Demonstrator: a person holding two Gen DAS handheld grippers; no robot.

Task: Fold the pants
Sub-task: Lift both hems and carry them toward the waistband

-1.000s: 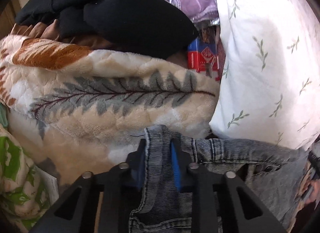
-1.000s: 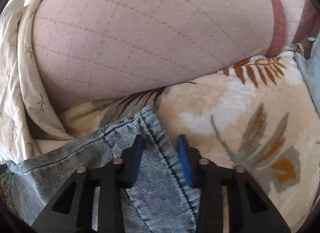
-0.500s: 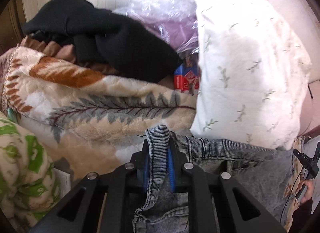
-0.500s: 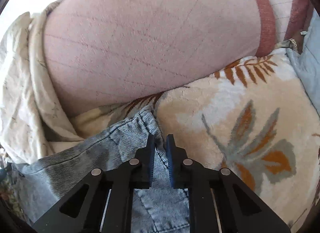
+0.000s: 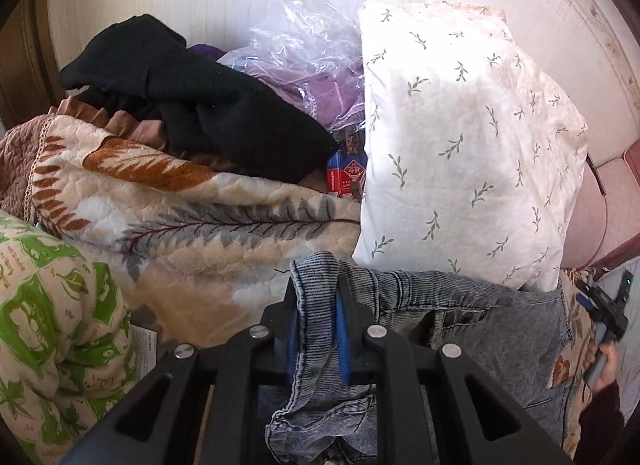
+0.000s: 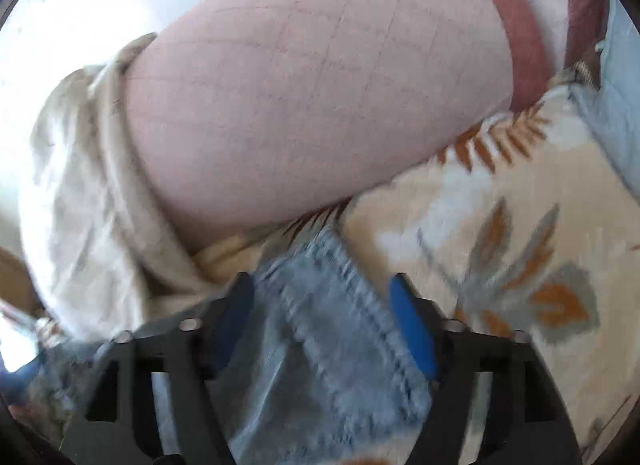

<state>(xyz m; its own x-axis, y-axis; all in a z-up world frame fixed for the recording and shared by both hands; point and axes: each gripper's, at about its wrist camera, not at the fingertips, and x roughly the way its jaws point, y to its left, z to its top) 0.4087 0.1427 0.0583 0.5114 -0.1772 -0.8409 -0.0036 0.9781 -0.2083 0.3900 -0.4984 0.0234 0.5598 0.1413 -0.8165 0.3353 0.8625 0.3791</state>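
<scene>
Left hand-held gripper clamped on pants waistband; only that view shows the leaf-print pillow. Right hand-held gripper opening, blurred denim hem between the jaws, pads clear.

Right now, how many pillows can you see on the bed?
2. A white pillow with little green sprigs stands behind the jeans, and a big pink pillow lies beside it on the leafy blanket. More could be hidden under the clothes pile.
</scene>
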